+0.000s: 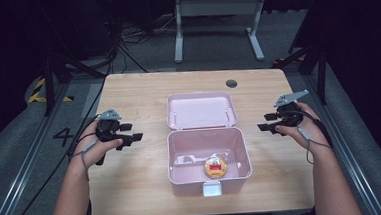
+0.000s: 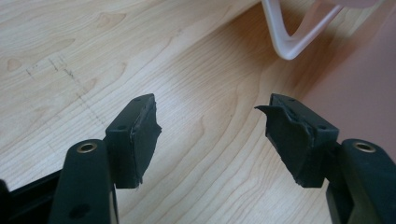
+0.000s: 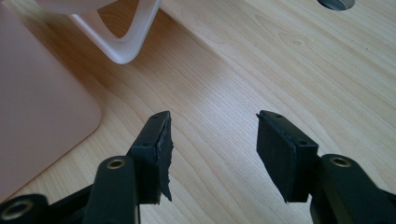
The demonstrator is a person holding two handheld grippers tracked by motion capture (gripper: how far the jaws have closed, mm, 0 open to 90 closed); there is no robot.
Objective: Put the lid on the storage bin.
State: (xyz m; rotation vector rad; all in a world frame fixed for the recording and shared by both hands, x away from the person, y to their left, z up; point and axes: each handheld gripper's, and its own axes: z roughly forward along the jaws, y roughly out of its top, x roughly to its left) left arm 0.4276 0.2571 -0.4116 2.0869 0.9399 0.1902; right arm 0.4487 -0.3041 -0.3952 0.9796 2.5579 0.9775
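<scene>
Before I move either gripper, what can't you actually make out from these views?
- Round item in the pink box, high view: too small to identify.
- Box's near inside wall, high view: hidden by its rim.
- White handle, left gripper view: cut off by the top edge.
- Table hole, right gripper view: cropped.

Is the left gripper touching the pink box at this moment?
Apart. In the high view, bare table separates the left gripper from the pink box; the left gripper view shows its jaws open over wood.

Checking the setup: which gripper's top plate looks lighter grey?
The right gripper: its plate looks paler grey than the one on the left gripper.
</scene>
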